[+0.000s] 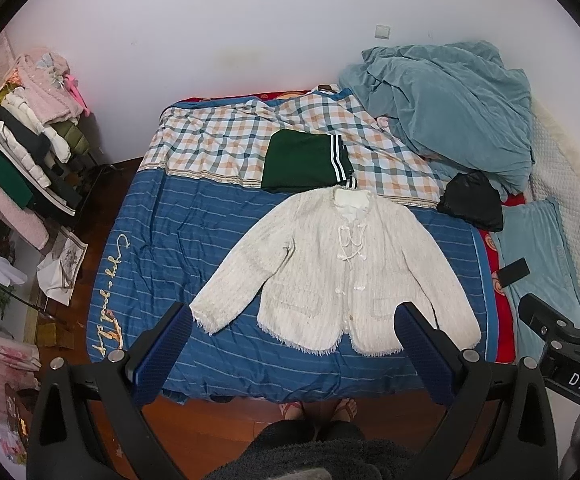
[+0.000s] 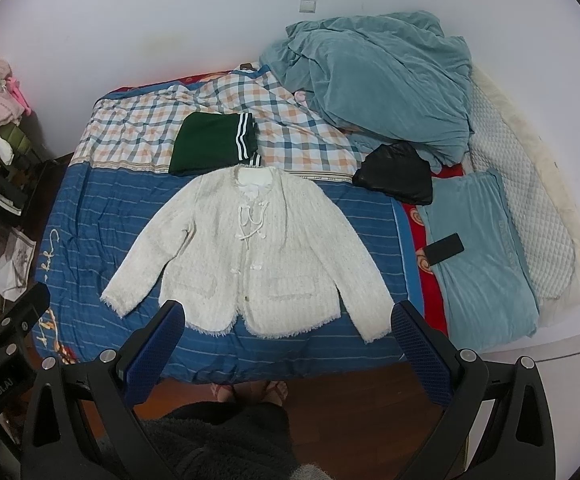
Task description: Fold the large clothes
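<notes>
A white jacket (image 1: 342,276) lies spread flat, front up, on the blue striped part of a bed (image 1: 161,240), sleeves angled out to each side and collar pointing away from the person. Its fringed hem sits nearest the grippers.

The left gripper (image 1: 296,320) hangs above the bed's near edge with its fingers (image 1: 161,356) spread wide and holding nothing. Seen between them is the jacket's hem; its left cuff ends just beyond the left fingertip, and the right fingertip overlaps the lower right front of the jacket in the view. I cannot tell whether it touches the cloth.

The right gripper (image 2: 287,318) also hangs over the near edge, fingers (image 2: 151,354) wide apart and empty. The jacket (image 2: 257,256) fills the space beyond them, with its right cuff just beside the right fingertip.

Farther past the fingers, touching the jacket's collar, is a folded green garment (image 1: 302,162) with white stripes, resting on a checked quilt (image 1: 209,144). Off to the right of the fingers lie a black bag (image 2: 396,176), a heap of teal blanket (image 2: 378,76), a teal pillow (image 2: 478,248) and a black phone (image 2: 445,249) on it. To the far left stands a rack of clothes (image 1: 21,148). Below the fingers, the person's feet (image 1: 318,408) in sandals stand on a wooden floor (image 2: 354,400).
</notes>
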`<move>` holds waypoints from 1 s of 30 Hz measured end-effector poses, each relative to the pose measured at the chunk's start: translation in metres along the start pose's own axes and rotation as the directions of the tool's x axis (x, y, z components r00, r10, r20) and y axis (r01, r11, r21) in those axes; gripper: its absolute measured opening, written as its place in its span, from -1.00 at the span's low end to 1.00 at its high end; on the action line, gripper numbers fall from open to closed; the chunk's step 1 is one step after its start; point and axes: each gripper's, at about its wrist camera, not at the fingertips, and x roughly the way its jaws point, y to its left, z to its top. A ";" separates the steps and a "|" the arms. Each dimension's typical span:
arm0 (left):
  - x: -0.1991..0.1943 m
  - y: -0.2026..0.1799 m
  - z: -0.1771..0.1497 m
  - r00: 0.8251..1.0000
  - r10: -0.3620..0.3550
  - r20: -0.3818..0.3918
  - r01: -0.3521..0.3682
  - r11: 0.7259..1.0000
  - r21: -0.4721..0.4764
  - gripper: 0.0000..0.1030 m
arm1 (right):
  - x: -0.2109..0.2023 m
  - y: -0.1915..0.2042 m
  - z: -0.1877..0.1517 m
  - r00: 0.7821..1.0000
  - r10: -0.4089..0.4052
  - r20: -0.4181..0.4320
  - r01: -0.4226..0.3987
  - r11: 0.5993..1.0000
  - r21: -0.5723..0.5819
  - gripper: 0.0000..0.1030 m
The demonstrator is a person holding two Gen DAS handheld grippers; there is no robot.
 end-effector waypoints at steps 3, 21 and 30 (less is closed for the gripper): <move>0.018 0.003 0.006 0.999 0.023 0.037 -0.023 1.000 0.003 1.00 | 0.006 -0.002 0.004 1.000 0.012 0.007 -0.012 0.999 0.041 1.00; 0.321 -0.037 -0.035 0.956 0.247 -0.155 -0.239 0.968 0.071 1.00 | 0.350 -0.183 -0.159 0.973 0.193 -0.126 -0.004 0.561 0.828 0.28; 0.461 -0.090 -0.069 0.902 0.301 -0.309 -0.274 0.953 0.130 1.00 | 0.568 -0.250 -0.278 0.934 0.354 0.051 -0.087 0.086 0.993 0.31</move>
